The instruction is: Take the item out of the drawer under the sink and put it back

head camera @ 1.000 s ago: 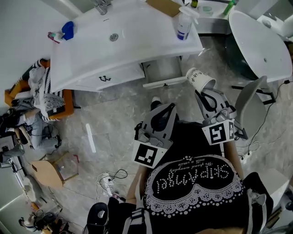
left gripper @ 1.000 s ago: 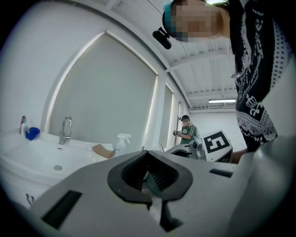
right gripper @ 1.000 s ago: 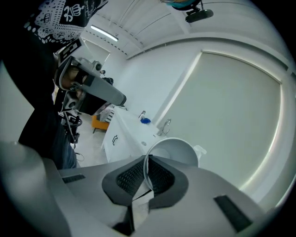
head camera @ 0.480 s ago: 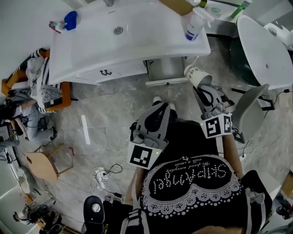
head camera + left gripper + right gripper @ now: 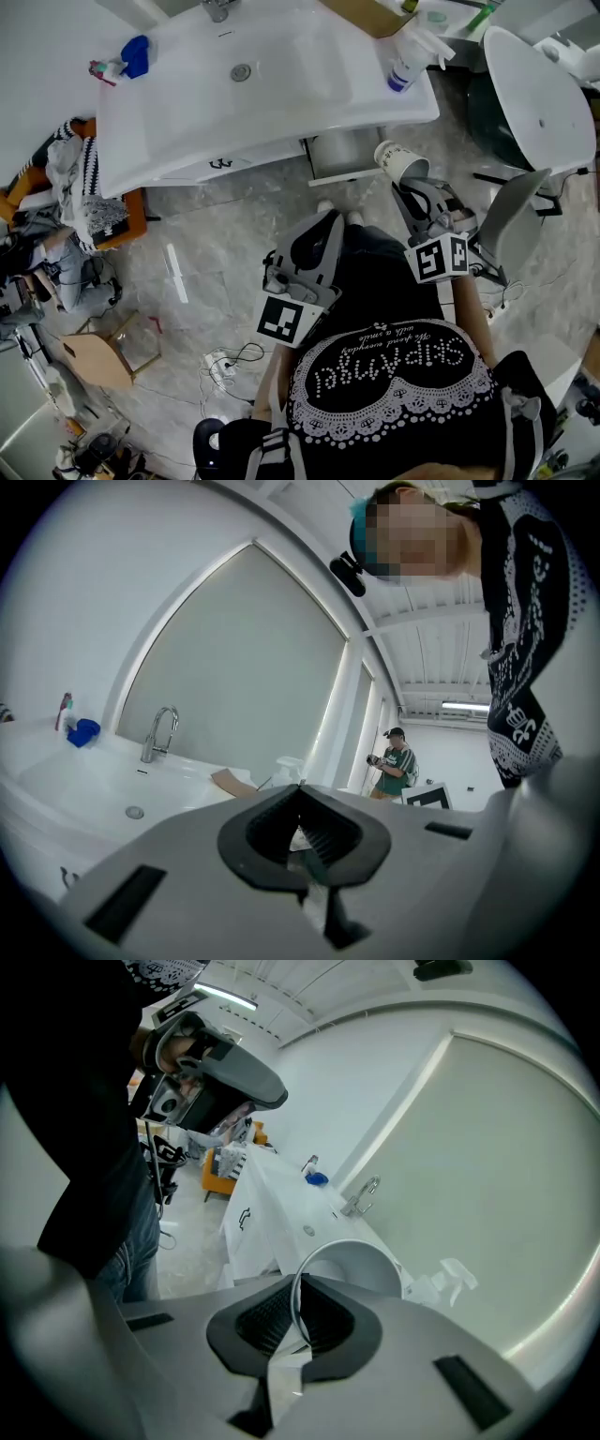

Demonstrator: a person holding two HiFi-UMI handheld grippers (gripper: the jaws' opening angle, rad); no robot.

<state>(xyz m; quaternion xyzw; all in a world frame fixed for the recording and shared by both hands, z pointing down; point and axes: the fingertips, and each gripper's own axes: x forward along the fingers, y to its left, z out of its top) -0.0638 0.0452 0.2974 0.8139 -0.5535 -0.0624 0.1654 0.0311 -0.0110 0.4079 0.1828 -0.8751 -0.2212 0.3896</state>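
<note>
Grey marbled floor [image 5: 216,253] lies under the open white drawer [image 5: 342,174]. Your right gripper [image 5: 407,184] pinches the white paper cup [image 5: 401,161] by its thin rim, which may buckle and slip. Your left gripper [image 5: 325,223] is closed and empty.

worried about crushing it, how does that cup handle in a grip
Probably light: the right gripper holds the cup by its rim alone. The thin wall likely flexes if pinched hard. Being round, it may roll if laid sideways.

Claws two: left claw [image 5: 327,223], right claw [image 5: 407,189]; one cup [image 5: 398,161]; one sink [image 5: 187,112]; one spray bottle [image 5: 410,64].
</note>
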